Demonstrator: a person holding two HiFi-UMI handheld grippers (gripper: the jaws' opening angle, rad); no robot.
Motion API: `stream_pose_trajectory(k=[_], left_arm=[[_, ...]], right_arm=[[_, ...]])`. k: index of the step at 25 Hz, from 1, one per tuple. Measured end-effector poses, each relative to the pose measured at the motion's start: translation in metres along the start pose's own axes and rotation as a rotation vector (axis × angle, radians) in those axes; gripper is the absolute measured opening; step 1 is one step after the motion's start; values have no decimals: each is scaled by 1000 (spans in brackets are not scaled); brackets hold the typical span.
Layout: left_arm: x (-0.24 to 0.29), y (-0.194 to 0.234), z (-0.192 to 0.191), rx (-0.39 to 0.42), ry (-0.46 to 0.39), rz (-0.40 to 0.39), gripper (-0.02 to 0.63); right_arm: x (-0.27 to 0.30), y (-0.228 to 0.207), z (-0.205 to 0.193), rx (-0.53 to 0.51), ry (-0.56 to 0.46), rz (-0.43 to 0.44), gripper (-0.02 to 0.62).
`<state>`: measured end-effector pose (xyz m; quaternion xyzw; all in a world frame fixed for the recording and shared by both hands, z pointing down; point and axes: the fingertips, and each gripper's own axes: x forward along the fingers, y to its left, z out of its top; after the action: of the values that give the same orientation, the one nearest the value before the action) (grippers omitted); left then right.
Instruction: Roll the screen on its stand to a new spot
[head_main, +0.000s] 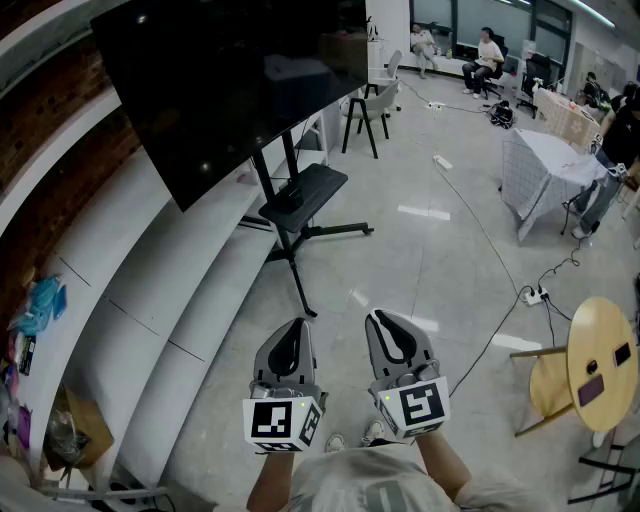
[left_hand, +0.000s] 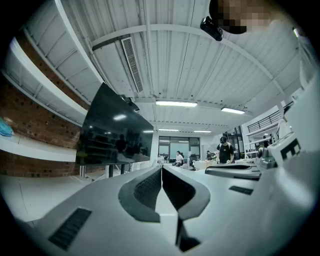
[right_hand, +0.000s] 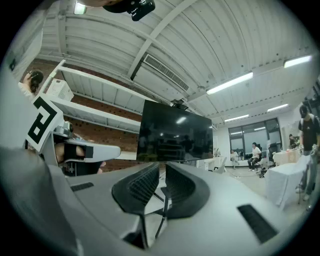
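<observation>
A large dark screen (head_main: 230, 80) is seen at the far left, mounted on a black stand (head_main: 290, 215) with a small shelf (head_main: 305, 192) and splayed legs on the pale floor. It is set just beside white stepped ledges (head_main: 170, 290) along the left wall.

Near the bottom, well apart from the stand, the left gripper (head_main: 295, 323) is held with its jaws pressed together and nothing between them. The right gripper (head_main: 379, 316) is held beside it, jaws all but closed, only a thin slit left, also empty.

A cable (head_main: 480, 225) is laid across the floor to the right, ending at a power strip (head_main: 535, 295), and a chair (head_main: 368, 105) is placed farther off.

Likely risks:
- A post cannot be gripped by closed jaws.
- The tall screen could be tipped if pushed high.
- A leg could be snagged on the cable or knocked against the ledges.
</observation>
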<state>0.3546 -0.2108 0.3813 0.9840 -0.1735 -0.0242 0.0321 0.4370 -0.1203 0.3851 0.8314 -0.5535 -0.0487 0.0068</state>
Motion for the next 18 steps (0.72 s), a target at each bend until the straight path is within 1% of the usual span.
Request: stream_pose_trajectory(k=[6, 10, 14, 16, 18], left_arm=[[13, -9, -7, 5, 11, 2, 17], [18, -13, -13, -7, 20, 18, 17], [19, -18, -30, -22, 25, 36, 17], [20, -21, -38, -22, 36, 41, 17], [19, -22, -41, -26, 43, 48, 17]], right_arm=[[2, -17, -8, 6, 13, -12, 49], [0, -26, -23, 24, 41, -4, 49], [-3, -33, -21, 28, 2, 18, 48], [-2, -38, -29, 59, 3, 17, 48], [0, -38, -38, 104, 14, 38, 48]])
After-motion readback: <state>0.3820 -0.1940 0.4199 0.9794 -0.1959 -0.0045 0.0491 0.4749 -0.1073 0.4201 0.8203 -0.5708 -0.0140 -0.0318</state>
